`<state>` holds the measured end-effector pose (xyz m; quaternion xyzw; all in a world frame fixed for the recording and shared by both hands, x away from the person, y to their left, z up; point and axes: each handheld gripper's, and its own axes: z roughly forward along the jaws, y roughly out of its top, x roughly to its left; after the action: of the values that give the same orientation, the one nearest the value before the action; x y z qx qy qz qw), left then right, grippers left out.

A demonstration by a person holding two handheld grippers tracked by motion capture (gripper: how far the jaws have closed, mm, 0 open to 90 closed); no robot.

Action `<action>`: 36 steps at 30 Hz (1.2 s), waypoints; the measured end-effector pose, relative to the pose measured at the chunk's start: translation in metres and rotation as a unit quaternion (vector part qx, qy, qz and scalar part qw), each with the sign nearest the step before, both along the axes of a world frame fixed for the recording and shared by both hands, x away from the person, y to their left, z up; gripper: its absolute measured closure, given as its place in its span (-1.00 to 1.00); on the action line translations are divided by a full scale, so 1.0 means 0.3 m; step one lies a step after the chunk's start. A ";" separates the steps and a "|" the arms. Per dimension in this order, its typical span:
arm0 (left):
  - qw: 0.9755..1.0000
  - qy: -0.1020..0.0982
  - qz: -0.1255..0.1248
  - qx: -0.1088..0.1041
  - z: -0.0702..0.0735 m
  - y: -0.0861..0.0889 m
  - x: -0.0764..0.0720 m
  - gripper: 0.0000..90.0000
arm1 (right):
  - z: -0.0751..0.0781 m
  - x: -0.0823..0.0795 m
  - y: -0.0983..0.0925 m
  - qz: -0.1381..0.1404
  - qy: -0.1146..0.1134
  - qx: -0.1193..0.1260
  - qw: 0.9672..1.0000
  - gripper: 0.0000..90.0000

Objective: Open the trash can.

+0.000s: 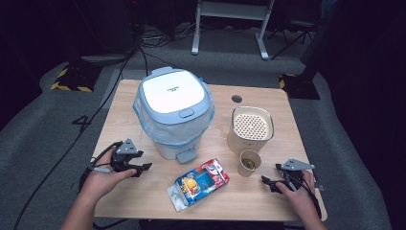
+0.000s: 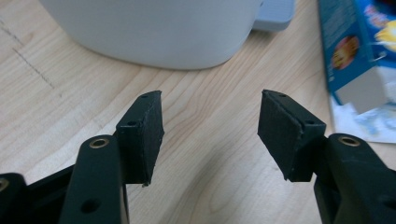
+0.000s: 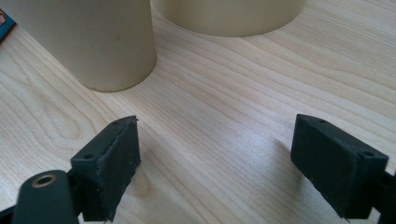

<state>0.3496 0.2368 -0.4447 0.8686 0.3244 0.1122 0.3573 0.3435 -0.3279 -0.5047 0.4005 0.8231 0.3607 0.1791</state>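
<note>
A white pedal bin (image 1: pixel 173 112) with a blue liner and a shut lid stands at the back left of the wooden table (image 1: pixel 143 201). Its base (image 2: pixel 154 32) rises just beyond my left gripper (image 1: pixel 138 166) (image 2: pixel 210 123), which is open over bare wood with nothing between its pads. A colourful snack box (image 1: pixel 201 183) (image 2: pixel 350 51) lies flat near the front edge. A small paper cup (image 1: pixel 249 163) (image 3: pixel 88 42) stands in front of a beige canister (image 1: pixel 250 129) (image 3: pixel 229 16) with a perforated top. My right gripper (image 1: pixel 269 183) (image 3: pixel 215 149) is open, low over the table short of the cup.
A round cable hole (image 1: pixel 236 98) sits at the table's back edge. Grey carpet, cables and a white stand's legs (image 1: pixel 230 28) lie beyond the table. Bare wood shows between the box and each hand.
</note>
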 end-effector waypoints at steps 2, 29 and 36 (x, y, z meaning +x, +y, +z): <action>1.000 -0.003 -0.004 -0.003 0.008 0.001 -0.001 -0.09 | 0.000 0.000 0.000 0.000 0.000 0.000 1.000 -0.65; 0.969 -0.081 -0.118 -0.203 0.287 0.015 -0.026 0.48 | 0.000 0.000 -0.001 0.001 -0.001 -0.001 1.000 -0.64; 0.963 -0.091 -0.124 -0.223 0.357 0.001 -0.015 0.70 | 0.000 0.000 -0.001 0.001 -0.002 -0.001 1.000 -0.64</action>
<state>0.3450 0.2371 -0.3376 0.7863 0.1973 0.0704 0.5813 0.3434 -0.3282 -0.5047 0.3990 0.8236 0.3603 0.1806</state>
